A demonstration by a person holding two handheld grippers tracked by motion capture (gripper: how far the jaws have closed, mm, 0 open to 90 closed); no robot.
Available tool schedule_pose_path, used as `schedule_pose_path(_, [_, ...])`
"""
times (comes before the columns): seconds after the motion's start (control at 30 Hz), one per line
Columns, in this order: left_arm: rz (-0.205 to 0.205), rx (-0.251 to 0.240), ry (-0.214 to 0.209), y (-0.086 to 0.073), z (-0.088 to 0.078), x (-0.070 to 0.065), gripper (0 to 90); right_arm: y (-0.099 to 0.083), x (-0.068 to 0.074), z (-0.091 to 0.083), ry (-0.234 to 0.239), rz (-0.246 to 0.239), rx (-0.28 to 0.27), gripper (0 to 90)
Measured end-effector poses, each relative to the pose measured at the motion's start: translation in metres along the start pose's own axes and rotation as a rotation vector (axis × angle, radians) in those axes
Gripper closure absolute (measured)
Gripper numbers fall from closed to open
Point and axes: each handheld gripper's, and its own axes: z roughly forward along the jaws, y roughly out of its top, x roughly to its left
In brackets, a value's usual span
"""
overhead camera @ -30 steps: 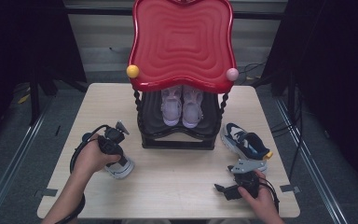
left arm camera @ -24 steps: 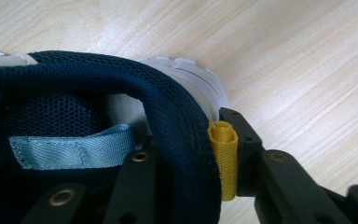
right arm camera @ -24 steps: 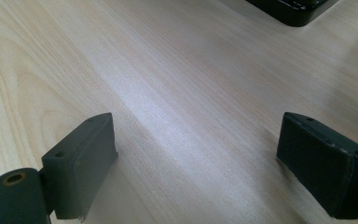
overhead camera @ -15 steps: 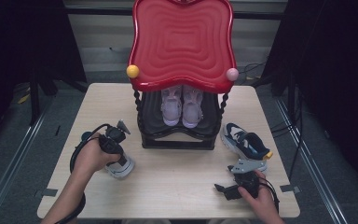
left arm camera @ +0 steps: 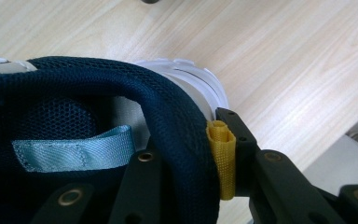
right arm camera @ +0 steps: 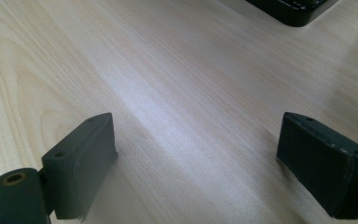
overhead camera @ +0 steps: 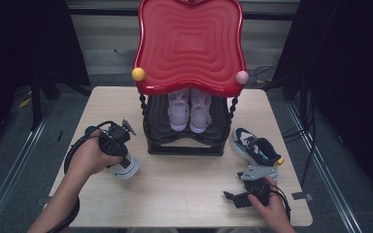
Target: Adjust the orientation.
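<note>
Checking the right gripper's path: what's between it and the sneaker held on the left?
In the high view, bare tabletop lies between the right gripper and the navy sneaker in the left gripper. The right gripper view shows bare wood too.

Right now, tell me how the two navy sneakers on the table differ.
The left sneaker has its heel collar clamped by the left hand-held gripper; the right sneaker lies untouched beside the shoe rack. The left one is mostly hidden under the hand; the right shows fully. Both are navy and white with a yellow heel tab.
</note>
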Motion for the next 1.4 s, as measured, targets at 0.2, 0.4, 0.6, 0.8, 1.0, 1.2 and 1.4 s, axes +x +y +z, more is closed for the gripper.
schedule_pose_path(0.2, [0.029, 0.017, -0.019, 0.005, -0.013, -0.003, 72.5, 0.0, 0.0, 0.0, 0.0, 0.003, -0.001, 10.8])
schedule_pose_path(0.4, [0.05, -0.004, -0.024, 0.009, -0.031, -0.005, 72.5, 0.0, 0.0, 0.0, -0.001, 0.0, -0.003, 10.9])
schedule_pose_path(0.6, [0.067, -0.003, -0.013, 0.014, -0.048, -0.008, 72.5, 0.0, 0.0, 0.0, -0.001, -0.001, -0.004, 10.8])
schedule_pose_path(0.8, [0.083, 0.0, -0.02, 0.021, -0.064, -0.011, 72.4, 0.0, 0.0, 0.0, 0.0, 0.002, -0.003, 10.9])
schedule_pose_path(1.0, [0.098, 0.004, -0.021, 0.026, -0.082, -0.015, 72.4, 0.0, 0.0, 0.0, 0.0, 0.001, -0.003, 10.8])
schedule_pose_path(1.2, [0.112, 0.013, 0.01, 0.03, -0.099, -0.019, 72.3, 0.0, 0.0, 0.0, 0.0, 0.001, -0.001, 10.9])
schedule_pose_path(1.4, [0.124, 0.01, 0.017, 0.033, -0.116, -0.024, 72.3, 0.0, 0.0, 0.0, 0.0, 0.001, -0.001, 10.9])
